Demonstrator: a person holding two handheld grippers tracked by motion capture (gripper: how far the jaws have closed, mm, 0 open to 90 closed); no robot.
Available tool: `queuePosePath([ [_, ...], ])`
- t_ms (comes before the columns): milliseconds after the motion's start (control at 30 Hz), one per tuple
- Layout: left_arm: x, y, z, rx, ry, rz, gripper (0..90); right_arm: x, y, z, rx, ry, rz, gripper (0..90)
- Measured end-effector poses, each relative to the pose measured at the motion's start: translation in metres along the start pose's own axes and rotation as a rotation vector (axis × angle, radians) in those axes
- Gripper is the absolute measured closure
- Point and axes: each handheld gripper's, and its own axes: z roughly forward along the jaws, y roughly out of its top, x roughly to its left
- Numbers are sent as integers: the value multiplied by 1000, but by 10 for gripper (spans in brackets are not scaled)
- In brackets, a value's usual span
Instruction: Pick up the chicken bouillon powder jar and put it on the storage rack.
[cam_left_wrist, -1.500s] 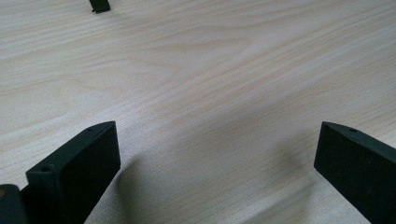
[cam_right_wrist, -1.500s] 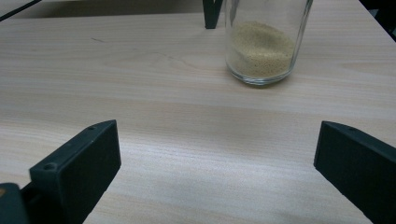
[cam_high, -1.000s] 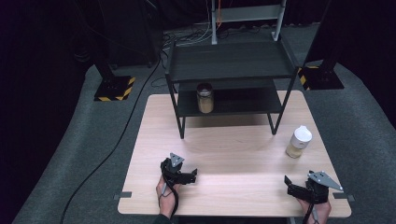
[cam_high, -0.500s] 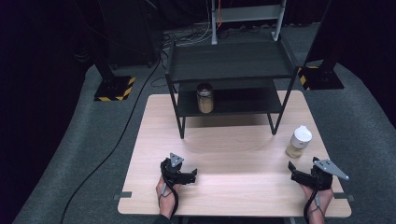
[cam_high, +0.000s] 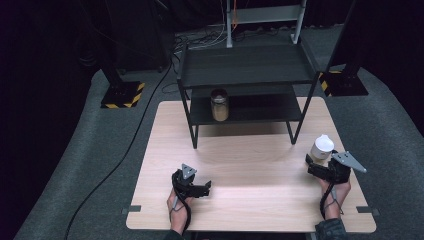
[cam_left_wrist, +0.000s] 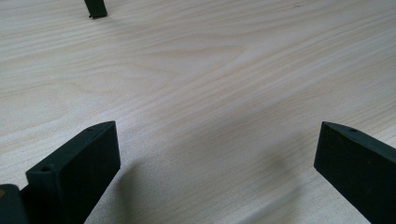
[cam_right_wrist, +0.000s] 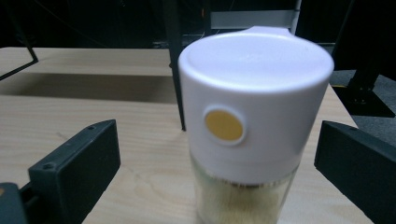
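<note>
Since 1 second ago, the right gripper (cam_high: 315, 163) is being advanced to the jar (cam_high: 321, 147), now sitting between its wide-open jaws. Left gripper (cam_high: 202, 189) is being held open, idle. Closing off-centre is risking tipping it.

Two jars: one white-lidded glass jar (cam_high: 321, 148) on the counter, one dark-lidded glass jar (cam_high: 219, 104) on the black metal shelf rack (cam_high: 245, 65); two grippers.

High view down over table (cam_high: 240, 165), right tongs camera close on jar (cam_right_wrist: 254, 121), left tongs camera near tabletop
</note>
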Motion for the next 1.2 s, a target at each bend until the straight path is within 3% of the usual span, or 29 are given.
queuePosePath([
  [67,0,0,0,-1,-2,0,0,0,5,6,17,-6,-4,53],
  [100,1,0,0,-2,-4,-1,0,4,8,8,30,-36,-6,282],
  [133,1,-1,0,-4,-5,-3,0,6,6,10,19,-63,-19,288],
  [200,1,-1,0,-6,-7,-8,0,5,9,12,23,-71,10,293],
  [467,-1,2,1,10,-3,9,0,15,3,12,5,-104,-6,294],
  [1200,0,2,2,12,-9,12,0,16,7,-9,-29,-68,-14,294],
])
